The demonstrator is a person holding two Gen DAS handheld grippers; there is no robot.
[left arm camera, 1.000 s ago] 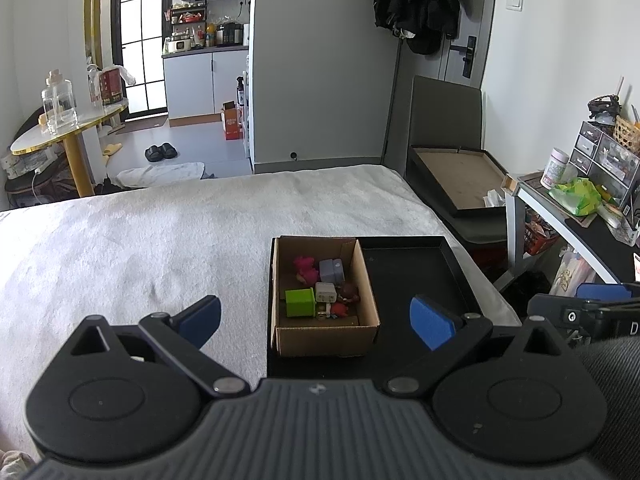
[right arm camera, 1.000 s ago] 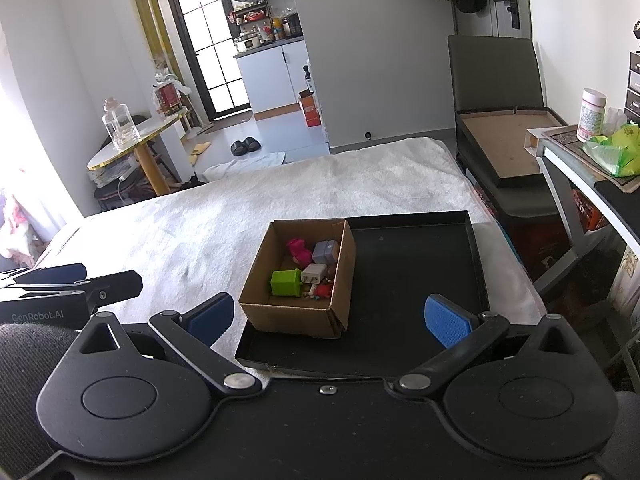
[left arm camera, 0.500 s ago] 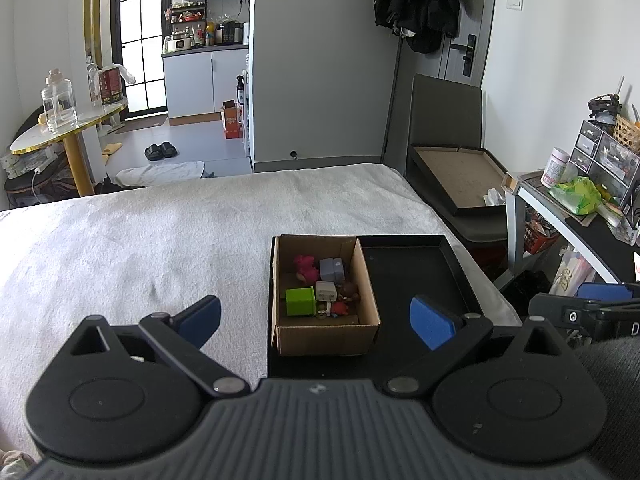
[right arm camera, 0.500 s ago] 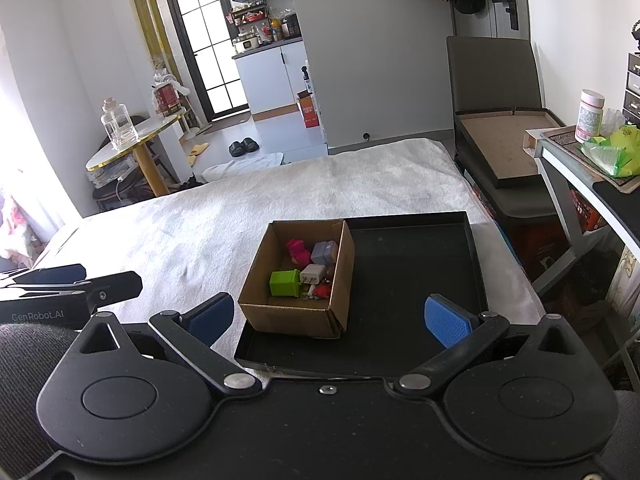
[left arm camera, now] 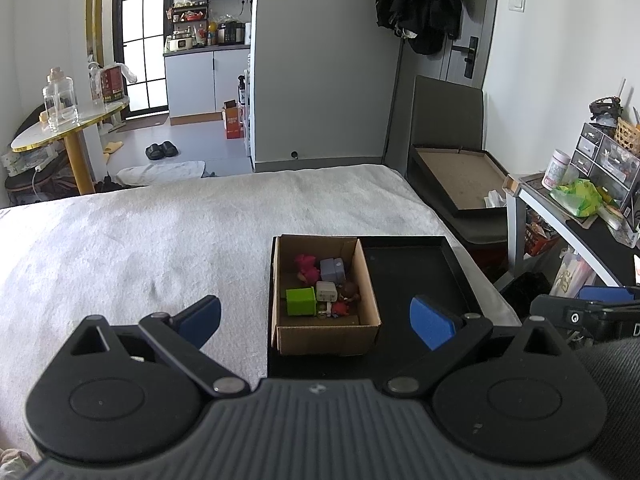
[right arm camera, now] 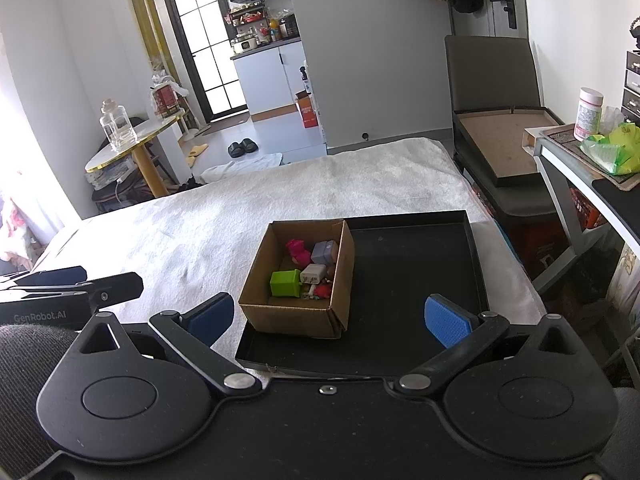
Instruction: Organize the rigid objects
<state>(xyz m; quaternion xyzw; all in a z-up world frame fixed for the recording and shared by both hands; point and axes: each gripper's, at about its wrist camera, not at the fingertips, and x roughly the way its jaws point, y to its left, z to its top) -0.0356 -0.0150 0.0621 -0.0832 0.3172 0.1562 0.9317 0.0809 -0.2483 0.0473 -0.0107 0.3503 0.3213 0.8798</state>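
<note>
Nothing has shifted in the past second: both left tongs (left arm camera: 316, 318) and right tongs (right arm camera: 327, 318) hover spread wide and empty before the cardboard box (right arm camera: 296, 312) of small toys, sitting in the black tray (right arm camera: 408, 280) on the bed (right arm camera: 200, 232).

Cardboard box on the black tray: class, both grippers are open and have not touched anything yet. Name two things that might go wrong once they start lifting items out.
1. The green block, white charger and red toy lie packed together in the cardboard box, so open fingers may nudge or pinch a neighbour.
2. The box looks light and sits loose at the left edge of the black tray; a finger catching its wall could probably slide or tip it.
</note>
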